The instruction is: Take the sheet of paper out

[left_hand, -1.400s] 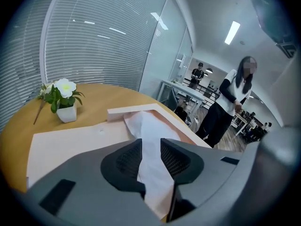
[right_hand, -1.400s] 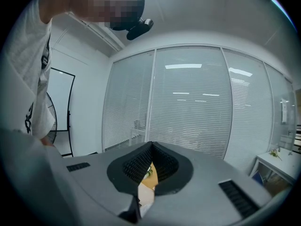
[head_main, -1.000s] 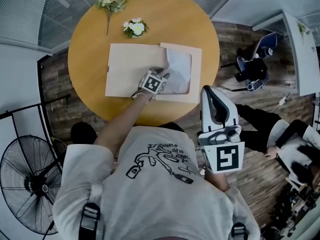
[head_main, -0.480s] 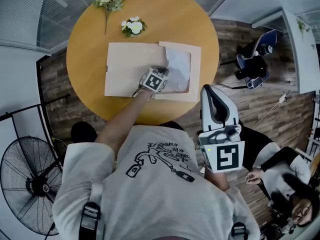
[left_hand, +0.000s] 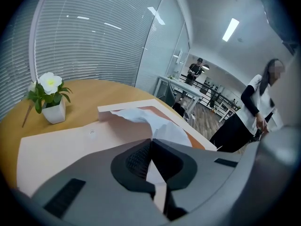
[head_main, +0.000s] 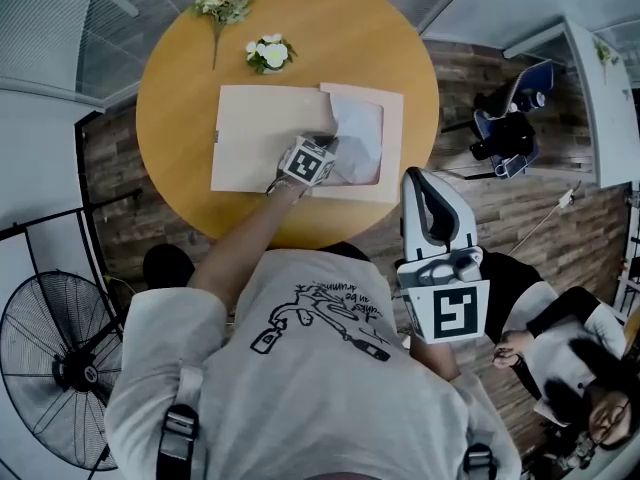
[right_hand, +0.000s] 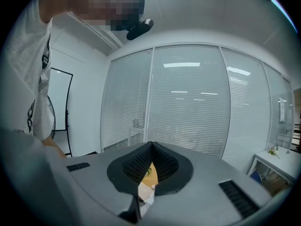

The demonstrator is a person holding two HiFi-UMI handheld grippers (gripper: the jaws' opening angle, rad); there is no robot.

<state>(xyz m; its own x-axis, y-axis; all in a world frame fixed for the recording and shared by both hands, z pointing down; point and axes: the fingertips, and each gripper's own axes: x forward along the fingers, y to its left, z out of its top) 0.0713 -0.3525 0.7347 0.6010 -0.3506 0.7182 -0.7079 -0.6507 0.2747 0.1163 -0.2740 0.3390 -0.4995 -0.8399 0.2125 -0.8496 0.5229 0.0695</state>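
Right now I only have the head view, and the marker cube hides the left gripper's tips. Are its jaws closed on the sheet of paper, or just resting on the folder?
Observer: The left gripper view shows the left gripper shut, its jaws pinching the crumpled white sheet of paper just above the beige folder.
Operator: And the right gripper? I only see its back, near the body.
Observer: The right gripper view shows the right gripper with its jaws together and nothing between them.
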